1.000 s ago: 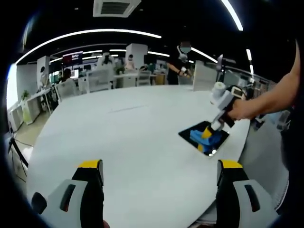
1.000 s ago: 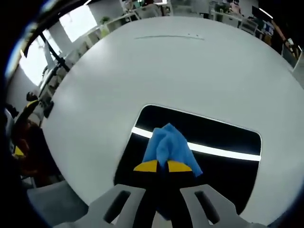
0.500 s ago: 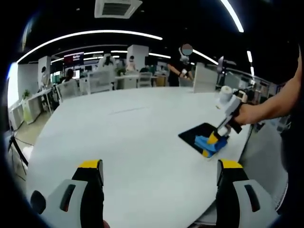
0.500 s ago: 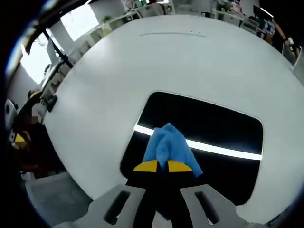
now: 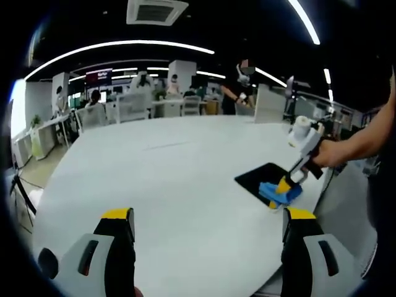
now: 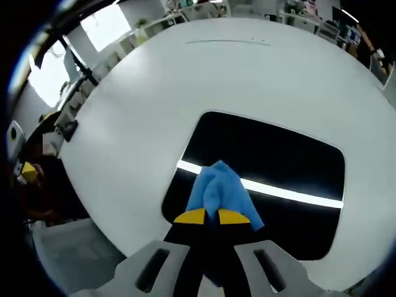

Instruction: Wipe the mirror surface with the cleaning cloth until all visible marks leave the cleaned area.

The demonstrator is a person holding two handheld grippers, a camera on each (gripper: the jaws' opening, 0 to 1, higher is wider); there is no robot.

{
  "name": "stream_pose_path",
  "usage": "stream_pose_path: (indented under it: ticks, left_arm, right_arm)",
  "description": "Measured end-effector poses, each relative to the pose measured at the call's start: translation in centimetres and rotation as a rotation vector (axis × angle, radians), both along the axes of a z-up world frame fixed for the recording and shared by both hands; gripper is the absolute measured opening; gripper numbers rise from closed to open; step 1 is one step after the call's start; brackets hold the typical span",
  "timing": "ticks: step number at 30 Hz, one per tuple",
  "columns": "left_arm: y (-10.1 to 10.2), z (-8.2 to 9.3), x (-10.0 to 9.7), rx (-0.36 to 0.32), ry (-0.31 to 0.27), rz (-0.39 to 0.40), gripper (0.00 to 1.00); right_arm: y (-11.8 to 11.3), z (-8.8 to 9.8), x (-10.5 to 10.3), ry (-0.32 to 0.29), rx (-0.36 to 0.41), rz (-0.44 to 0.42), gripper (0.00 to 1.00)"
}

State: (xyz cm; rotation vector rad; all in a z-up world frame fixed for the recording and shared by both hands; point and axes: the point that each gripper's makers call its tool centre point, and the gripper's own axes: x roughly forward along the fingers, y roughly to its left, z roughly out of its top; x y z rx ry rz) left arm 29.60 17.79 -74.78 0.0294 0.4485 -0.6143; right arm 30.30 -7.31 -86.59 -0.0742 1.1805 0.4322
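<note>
A dark rectangular mirror [image 6: 272, 167] lies flat on the round white table [image 6: 185, 80], reflecting a bright ceiling light strip. My right gripper [image 6: 212, 216] is shut on a blue cleaning cloth [image 6: 215, 189], which presses on the mirror's near part. In the left gripper view the mirror [image 5: 263, 178] sits near the table's right edge, with the cloth [image 5: 277, 191] at its near corner under the right gripper [image 5: 284, 184], held by a person's hand. My left gripper [image 5: 207, 216] stands open above the table's near side, with nothing between its yellow-tipped fingers.
The white table [image 5: 167, 179] spreads wide to the left of the mirror. Desks, chairs and several people fill the office behind it. A person [image 5: 238, 86] stands at the far side. The table edge drops off just right of the mirror.
The right gripper has drawn the cloth toward the mirror's near edge, so more bare mirror shows beyond it. The left gripper has stayed open and still.
</note>
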Motion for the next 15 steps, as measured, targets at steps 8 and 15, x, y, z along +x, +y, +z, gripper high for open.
stream_pose_path:
  ticks: [8,15]
  left_arm:
    - [-0.3,0.2,1.5,-0.009,0.001,0.004,1.00]
    - [-0.8,-0.2,1.9,0.000,0.004,-0.026,1.00]
  right_arm:
    - [0.2,0.0,0.0,-0.002,-0.052,0.043,0.00]
    - [0.0,0.0,0.1,0.016,-0.039,0.028,0.00]
